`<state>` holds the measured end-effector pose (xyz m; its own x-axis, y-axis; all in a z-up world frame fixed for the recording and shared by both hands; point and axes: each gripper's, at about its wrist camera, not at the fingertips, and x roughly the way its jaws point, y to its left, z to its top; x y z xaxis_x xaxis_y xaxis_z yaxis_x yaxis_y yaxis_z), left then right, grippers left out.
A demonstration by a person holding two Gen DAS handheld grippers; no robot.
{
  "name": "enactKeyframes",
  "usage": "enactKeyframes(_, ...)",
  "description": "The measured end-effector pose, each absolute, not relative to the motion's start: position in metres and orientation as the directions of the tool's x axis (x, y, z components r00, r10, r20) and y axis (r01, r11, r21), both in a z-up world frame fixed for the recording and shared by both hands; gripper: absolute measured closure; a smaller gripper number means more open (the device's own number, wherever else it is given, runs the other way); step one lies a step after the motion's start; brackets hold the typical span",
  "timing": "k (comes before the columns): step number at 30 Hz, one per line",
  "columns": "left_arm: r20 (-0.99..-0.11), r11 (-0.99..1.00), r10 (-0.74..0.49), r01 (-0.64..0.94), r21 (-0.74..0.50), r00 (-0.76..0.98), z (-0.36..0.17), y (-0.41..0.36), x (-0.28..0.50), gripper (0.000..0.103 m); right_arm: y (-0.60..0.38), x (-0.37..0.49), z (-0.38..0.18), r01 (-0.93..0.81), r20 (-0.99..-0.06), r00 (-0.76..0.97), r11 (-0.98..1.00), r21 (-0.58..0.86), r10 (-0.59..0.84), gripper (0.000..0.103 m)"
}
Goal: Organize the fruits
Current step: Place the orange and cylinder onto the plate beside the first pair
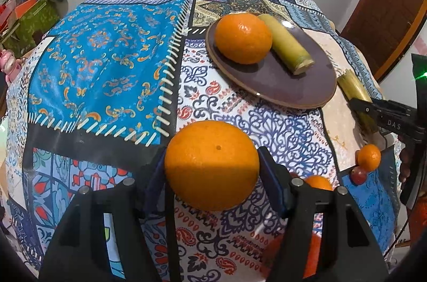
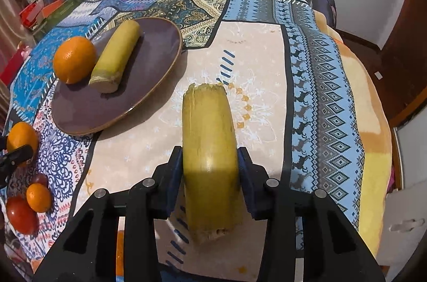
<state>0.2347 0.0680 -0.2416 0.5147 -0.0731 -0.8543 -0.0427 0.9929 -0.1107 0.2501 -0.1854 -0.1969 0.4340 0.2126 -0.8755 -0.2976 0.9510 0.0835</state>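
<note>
Two hand-held grippers are loaded at once. The left hand-held gripper (image 1: 212,175) pinches a large orange (image 1: 211,165) between its blue pads, low in the centre of its own view, lifted clear of the patterned cloth (image 1: 106,55) that covers the desk. The right hand-held gripper (image 2: 210,175) is clamped on a yellow-green cane piece (image 2: 209,148) that points straight ahead in the lower middle of its view, rough cut end forward.

The purple plate (image 2: 149,84) sits at the upper left of the right view and already carries one orange (image 2: 74,59) and one cane piece (image 2: 116,56) lying side by side, touching. The bare part is the near and right half of the plate, so that looks like the place to aim for.

I would bring one gripper in at a time, since both approach the same plate from neighbouring sides and could knock together. The round orange will roll, so I'd lower it until it rests against the fruit already there, or on the flat middle, before spreading the pads. The cane piece should go down lying flat, parallel to its twin, not dropped on end.

Small fruit waits at the lower left of the right view: a mandarin (image 2: 38,198), a red fruit (image 2: 21,214), and a dark one I cannot identify.
</note>
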Motion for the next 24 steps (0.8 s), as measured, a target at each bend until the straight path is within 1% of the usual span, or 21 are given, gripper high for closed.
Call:
enactKeyframes(3,-0.847,0.991,-0.094,-0.032,-0.130,0.523,-0.237,0.066,0.241,0.038,-0.187,0.248,-0.192,-0.292,-0.866,0.444,0.951,0.101,0.228,0.067)
enactKeyframes(13,-0.811,0.992,-0.117,0.025,-0.126,0.573,-0.214,0.044,0.264,0.038,-0.185,0.249,-0.163,-0.311,-0.816,0.513,0.944,0.111,0.265,0.067)
enactKeyframes(24,-0.816,0.990,-0.143,0.079,-0.119,0.561,-0.220,0.020,0.294,0.038,-0.158,0.273,-0.150,-0.346,-0.782,0.539,0.929,0.134,0.314,0.067)
